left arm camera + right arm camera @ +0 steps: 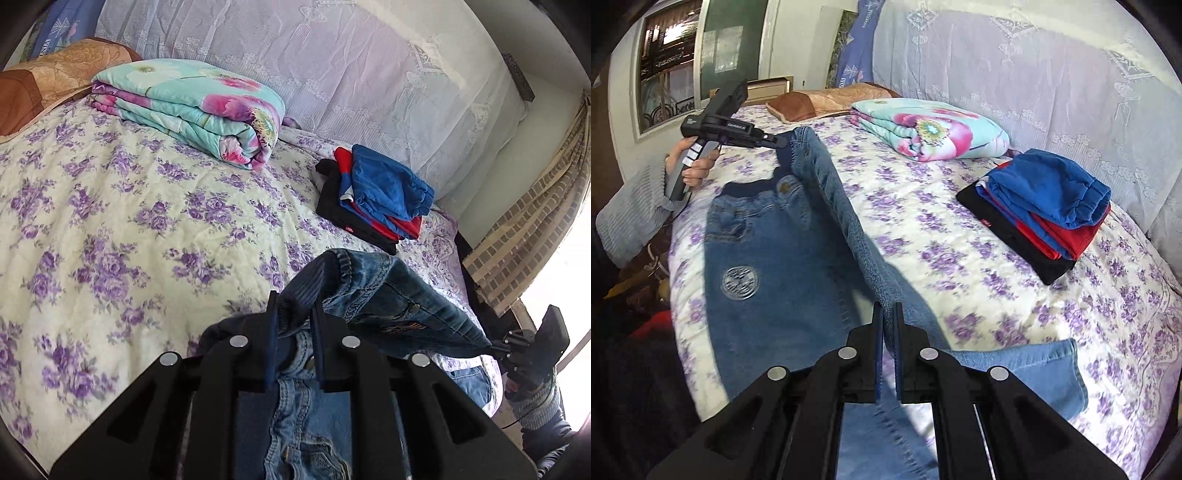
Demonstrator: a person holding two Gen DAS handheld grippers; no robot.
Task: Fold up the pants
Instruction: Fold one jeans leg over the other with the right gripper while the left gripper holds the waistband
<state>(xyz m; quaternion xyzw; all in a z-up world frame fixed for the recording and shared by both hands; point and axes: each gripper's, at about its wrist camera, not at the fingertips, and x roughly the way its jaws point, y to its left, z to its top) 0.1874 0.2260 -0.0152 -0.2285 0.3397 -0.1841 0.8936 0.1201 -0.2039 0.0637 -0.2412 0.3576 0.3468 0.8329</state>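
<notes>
The left gripper (295,314) points forward and somewhat downward, its two dark fingers (271,332) drawn close and clamped on bunched denim at the waistband of the jeans (783,258). In the right wrist view a hand (696,162) in a pale knitted sleeve (631,218) grips its handle, raised above the bed. The right gripper (888,325) tilts more steeply downward, its fingers nearly touching, pinching a thin edge of the same jeans at the leg end; it appears small and far right in the left wrist view.
</notes>
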